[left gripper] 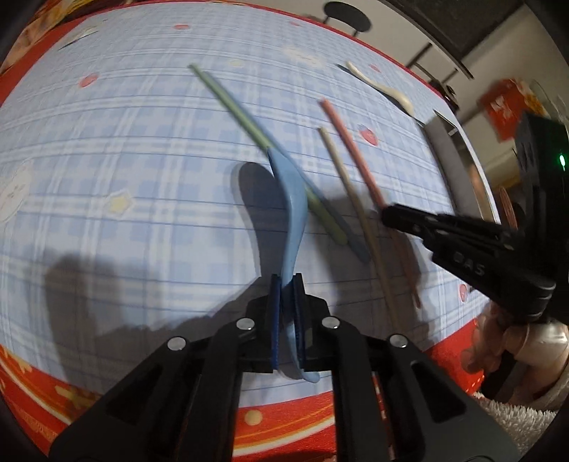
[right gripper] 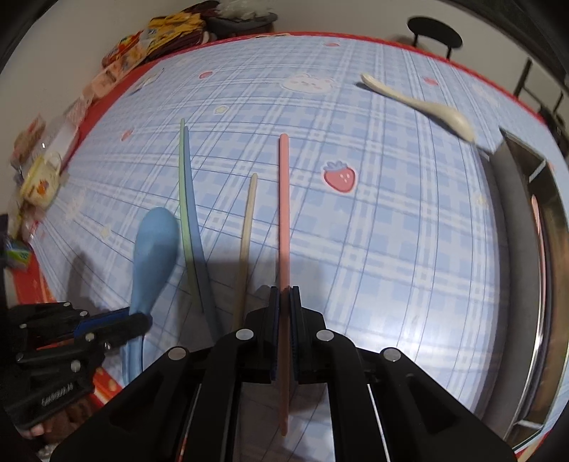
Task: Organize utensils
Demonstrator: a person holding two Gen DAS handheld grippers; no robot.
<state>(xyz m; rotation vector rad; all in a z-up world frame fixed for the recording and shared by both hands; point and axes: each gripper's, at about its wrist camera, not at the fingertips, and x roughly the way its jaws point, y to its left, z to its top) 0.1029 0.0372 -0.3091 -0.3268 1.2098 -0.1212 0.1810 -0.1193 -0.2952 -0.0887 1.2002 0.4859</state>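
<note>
My left gripper [left gripper: 286, 284] is shut on the handle of a blue spoon [left gripper: 290, 199], held just above the blue plaid tablecloth; it also shows in the right wrist view [right gripper: 154, 248]. My right gripper [right gripper: 284, 296] is shut on a pink chopstick [right gripper: 283, 199], which points away along the table. A beige chopstick [right gripper: 247, 231], a green chopstick [right gripper: 185, 199] and a blue chopstick [right gripper: 195, 227] lie on the cloth between the two grippers. A cream spoon [right gripper: 419, 103] lies far right.
A metal tray [right gripper: 526, 248] stands at the table's right edge. Snack packets and a small cup [right gripper: 41, 181] crowd the far left edge. A black stool [right gripper: 434, 33] stands beyond the table.
</note>
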